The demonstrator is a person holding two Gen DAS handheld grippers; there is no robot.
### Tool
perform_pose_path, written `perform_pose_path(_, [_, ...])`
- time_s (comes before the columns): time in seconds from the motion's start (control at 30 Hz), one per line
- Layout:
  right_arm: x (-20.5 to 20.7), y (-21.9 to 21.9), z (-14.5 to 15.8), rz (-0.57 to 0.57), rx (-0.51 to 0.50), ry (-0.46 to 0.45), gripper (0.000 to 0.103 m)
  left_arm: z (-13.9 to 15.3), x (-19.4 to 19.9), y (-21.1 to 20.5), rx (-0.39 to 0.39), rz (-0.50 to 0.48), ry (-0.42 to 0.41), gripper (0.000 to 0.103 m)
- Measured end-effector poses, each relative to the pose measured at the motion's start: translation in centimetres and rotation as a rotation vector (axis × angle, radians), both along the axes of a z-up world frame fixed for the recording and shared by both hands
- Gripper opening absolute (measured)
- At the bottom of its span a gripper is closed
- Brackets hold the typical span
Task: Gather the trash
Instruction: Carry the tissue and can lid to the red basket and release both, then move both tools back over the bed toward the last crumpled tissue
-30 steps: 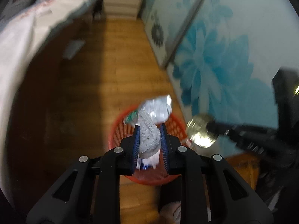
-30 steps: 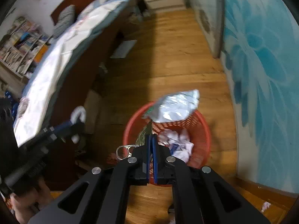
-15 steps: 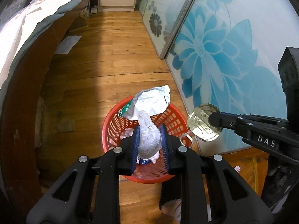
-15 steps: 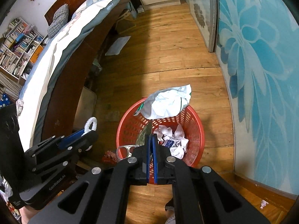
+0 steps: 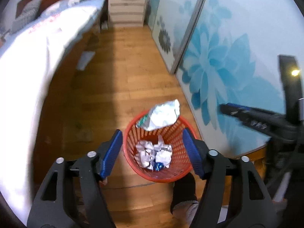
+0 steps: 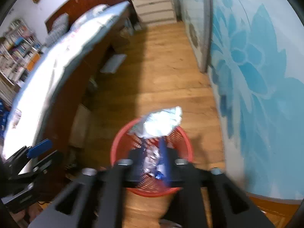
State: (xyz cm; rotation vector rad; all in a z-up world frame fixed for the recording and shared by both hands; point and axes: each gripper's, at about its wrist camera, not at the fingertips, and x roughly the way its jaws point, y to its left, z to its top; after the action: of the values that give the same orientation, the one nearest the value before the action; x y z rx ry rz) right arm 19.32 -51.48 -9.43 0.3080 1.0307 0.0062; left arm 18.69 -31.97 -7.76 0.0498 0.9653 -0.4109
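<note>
Both hand-held grippers, left (image 5: pixel 152 153) and right (image 6: pixel 153 163), hang directly above the red basket (image 5: pixel 131 133). Their jaws have just opened wide and hold nothing. Crumpled paper (image 5: pixel 153 153) lies inside, below.

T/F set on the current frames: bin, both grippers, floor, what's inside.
1. The red basket stands on a wooden floor. True.
2. The left gripper is clamped on a wad of paper. False: its jaws have just been opening, and nothing is between them.
3. Crumpled paper lies inside the basket. True.
4. The basket is turned over on its side. False: it stands upright, mouth up.
5. The right gripper holds a can lid. False: its jaws have just been opening, and no lid shows between them.
</note>
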Motion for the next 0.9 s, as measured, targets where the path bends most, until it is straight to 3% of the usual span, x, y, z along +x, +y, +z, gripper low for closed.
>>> perform_pose_path(0.03, [-0.3,0.7,1.1,0.015,0.029,-0.053,0.070,1.8,-0.9,0.6,-0.010,0.012,-0.032,0.072])
perform_pose_path(0.17, [-0.9,4.6,4.6,0.072,0.054,-0.197,0.071,8.3,-3.6,3.7,-0.069,0.043,-0.103,0.079])
perform_pose_path(0.33, [-1.5,12.5,7.3,0.200,0.041,-0.313,0.079,13.2,-5.4,9.3,-0.032,0.091,-0.176,0.081])
perform_pose_path(0.5, [-2.0,20.2,9.1,0.314,0.007,-0.409,0.079,14.6,-5.3,19.2,0.031,0.243,-0.195,0.081])
perform_pose_path(0.7, [-1.5,28.9,9.5,0.391,0.083,-0.449,0.080,13.5,-3.3,32.1,-0.056,0.506,-0.150,0.081])
perform_pose_path(0.83, [0.2,35.6,8.6,0.474,0.117,-0.455,0.079,13.7,-0.7,35.6,-0.100,0.574,-0.162,0.086])
perform_pose_path(0.9, [1.0,39.2,7.8,0.507,0.069,-0.468,0.078,13.0,1.5,35.9,-0.112,0.567,-0.141,0.086])
